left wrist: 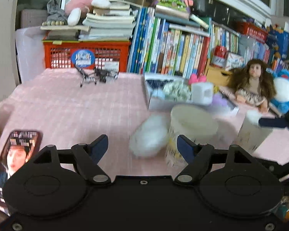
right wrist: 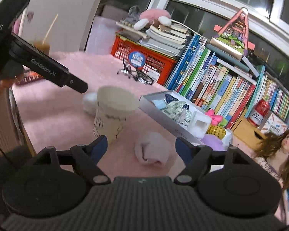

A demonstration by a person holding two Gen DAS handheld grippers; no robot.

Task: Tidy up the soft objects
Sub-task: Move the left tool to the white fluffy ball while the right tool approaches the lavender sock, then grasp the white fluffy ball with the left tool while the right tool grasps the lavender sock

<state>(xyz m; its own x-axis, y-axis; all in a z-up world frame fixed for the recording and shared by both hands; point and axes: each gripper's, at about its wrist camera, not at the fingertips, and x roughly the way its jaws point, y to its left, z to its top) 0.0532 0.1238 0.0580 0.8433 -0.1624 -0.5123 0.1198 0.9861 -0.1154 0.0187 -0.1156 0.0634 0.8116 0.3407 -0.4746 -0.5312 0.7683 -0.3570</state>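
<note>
A white rolled sock [left wrist: 149, 135] lies on the pink cloth beside a paper cup [left wrist: 190, 132]; both show in the right wrist view, the sock [right wrist: 89, 102] behind the cup [right wrist: 112, 111]. A pale pink rolled sock [right wrist: 153, 149] lies just ahead of my right gripper [right wrist: 141, 147], which is open and empty. My left gripper [left wrist: 142, 146] is open and empty, just short of the white sock. The right gripper's fingers [left wrist: 272, 123] show over a second cup [left wrist: 254, 132]. A white box [right wrist: 163, 113] holds several folded soft items.
A phone [left wrist: 15, 161] lies at the near left. Small wire carts [left wrist: 97, 76], a red crate [left wrist: 86, 53], a row of books [left wrist: 175, 52], a doll [left wrist: 253, 82] and a blue plush [left wrist: 285, 92] line the far side.
</note>
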